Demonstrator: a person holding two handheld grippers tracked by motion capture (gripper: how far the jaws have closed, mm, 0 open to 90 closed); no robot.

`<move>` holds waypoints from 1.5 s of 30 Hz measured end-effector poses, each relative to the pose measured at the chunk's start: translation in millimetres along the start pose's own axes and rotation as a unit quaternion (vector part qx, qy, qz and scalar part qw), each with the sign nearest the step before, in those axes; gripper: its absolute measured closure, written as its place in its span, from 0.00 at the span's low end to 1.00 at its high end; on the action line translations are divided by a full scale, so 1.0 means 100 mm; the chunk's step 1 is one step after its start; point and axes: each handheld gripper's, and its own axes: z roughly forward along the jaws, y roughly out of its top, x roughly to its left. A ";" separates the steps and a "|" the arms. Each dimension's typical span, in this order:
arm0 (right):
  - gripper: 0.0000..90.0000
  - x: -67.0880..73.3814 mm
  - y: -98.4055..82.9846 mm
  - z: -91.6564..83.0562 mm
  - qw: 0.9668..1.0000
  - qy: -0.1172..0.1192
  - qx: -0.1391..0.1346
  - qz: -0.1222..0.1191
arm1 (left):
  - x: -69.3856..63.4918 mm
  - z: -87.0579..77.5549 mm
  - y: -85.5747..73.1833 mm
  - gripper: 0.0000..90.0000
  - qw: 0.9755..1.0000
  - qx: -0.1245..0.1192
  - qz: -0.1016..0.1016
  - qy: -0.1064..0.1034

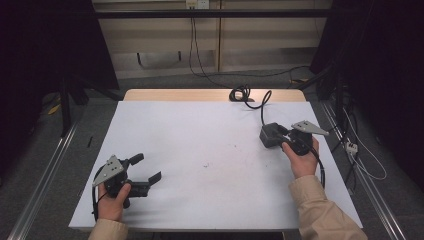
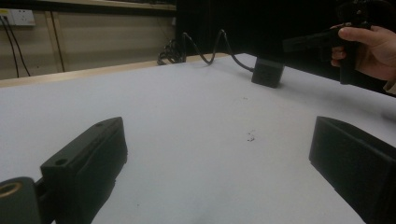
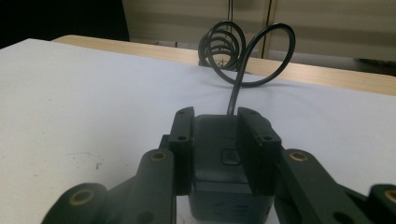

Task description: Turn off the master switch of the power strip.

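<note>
High cam is looking down on the white table (image 1: pixel 200 150); gripper cams are riding low, both seeing the dark grey boxy plastic adapter (image 3: pixel 224 154), close ahead of right claw.

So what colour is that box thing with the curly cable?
The box is dark grey, seen best in the right gripper view.

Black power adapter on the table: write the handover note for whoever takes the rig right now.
Right gripper: jaws closed on the sides of the black box-shaped power adapter, which sits on the white table near its right edge.
Adapter's black cable runs to a coil at the far edge.
Left gripper: jaws open, nothing between them, low near the front left.
Done: adapter gripped.
Left: lift and move it; not yet raised.
</note>
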 end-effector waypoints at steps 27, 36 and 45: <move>0.98 -0.07 0.00 0.09 1.000 0.000 0.021 0.004 | 0.00 0.00 0.00 0.04 1.000 -0.001 -0.002 -0.002; 1.00 -0.05 0.00 0.12 0.999 0.001 0.032 -0.006 | -0.01 0.00 0.00 0.04 1.000 -0.002 -0.003 -0.001; 1.00 -0.10 -0.01 0.14 1.000 -0.005 0.030 -0.003 | 0.00 0.00 0.00 0.04 1.000 -0.001 -0.003 -0.002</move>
